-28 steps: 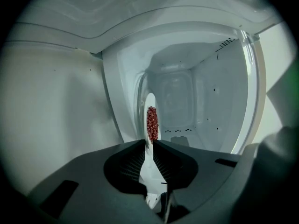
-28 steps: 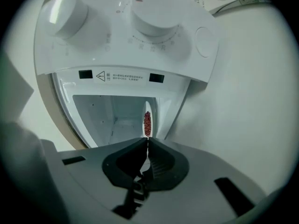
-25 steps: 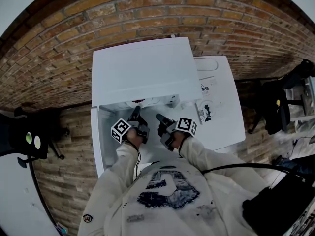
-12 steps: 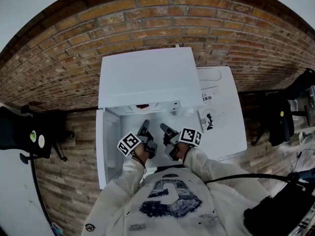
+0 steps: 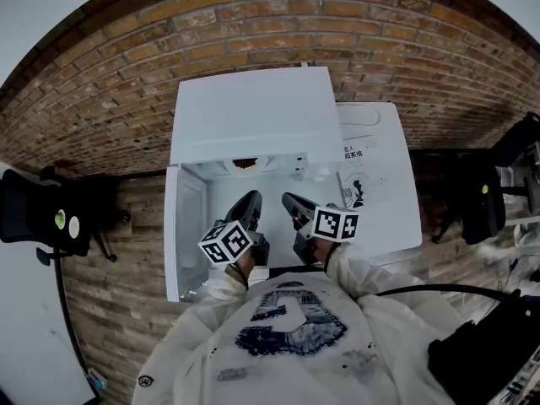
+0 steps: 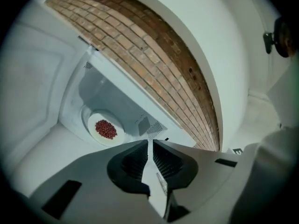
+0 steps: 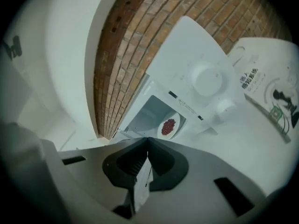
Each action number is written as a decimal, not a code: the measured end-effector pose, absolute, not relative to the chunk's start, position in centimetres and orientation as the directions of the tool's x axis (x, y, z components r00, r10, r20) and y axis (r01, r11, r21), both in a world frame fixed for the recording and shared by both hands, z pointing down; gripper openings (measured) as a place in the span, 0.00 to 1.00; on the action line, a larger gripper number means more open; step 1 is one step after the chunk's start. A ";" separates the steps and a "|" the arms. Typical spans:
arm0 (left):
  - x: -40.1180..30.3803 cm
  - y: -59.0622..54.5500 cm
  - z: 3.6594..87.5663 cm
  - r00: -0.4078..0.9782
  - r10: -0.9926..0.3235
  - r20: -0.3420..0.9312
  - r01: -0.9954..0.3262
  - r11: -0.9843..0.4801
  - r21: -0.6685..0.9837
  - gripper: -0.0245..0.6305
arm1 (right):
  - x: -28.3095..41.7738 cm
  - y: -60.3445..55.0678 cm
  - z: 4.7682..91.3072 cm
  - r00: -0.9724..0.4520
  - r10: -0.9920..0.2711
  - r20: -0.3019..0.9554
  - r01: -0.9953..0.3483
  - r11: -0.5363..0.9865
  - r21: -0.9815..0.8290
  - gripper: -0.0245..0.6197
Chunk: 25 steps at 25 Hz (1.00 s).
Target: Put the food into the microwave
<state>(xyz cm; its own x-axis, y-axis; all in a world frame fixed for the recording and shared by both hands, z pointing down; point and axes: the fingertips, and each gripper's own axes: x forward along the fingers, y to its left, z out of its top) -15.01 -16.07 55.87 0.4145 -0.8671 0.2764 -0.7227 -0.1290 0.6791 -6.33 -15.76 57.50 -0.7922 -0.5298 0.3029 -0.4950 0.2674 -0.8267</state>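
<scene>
The plate of red food (image 6: pixel 105 129) sits inside the open microwave (image 5: pixel 249 112). Left gripper (image 5: pixel 251 201) and right gripper (image 5: pixel 293 202) hover before its opening, jaws together, empty — I'd swing its door (image 5: pixel 187 226) shut gently.

White microwave (image 5: pixel 253 116); red food (image 5: pixel 245 164) (white plate (image 6: pixel 92 126)); reddish-brown brick wall (image 5: pixel 253 32).

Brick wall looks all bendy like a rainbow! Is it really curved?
Likely not. Head view: the wide lens bows the brick wall into an arch. Left gripper view: bent too, yet the plate of red food looks sharp. Right gripper view: same bend, black corners.
</scene>
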 end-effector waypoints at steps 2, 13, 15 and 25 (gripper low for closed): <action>-14.7 -15.6 54.2 0.412 -0.868 0.276 -0.764 -0.165 0.624 0.09 | -6.3 -15.6 56.0 -0.788 -0.536 0.304 -0.529 0.335 -0.780 0.06; -14.0 -13.7 48.1 0.356 -0.893 0.277 -0.909 -0.262 0.324 0.05 | -6.3 -14.7 49.6 -0.755 -0.586 0.295 -0.637 0.547 -0.544 0.06; -14.0 -13.6 47.6 0.344 -0.897 0.278 -0.921 -0.265 0.285 0.05 | -6.2 -14.8 48.9 -0.744 -0.601 0.292 -0.654 0.566 -0.502 0.06; -13.7 -13.8 46.9 0.332 -0.901 0.278 -0.935 -0.277 0.220 0.05 | -6.1 -15.0 48.4 -0.724 -0.624 0.293 -0.681 0.584 -0.442 0.06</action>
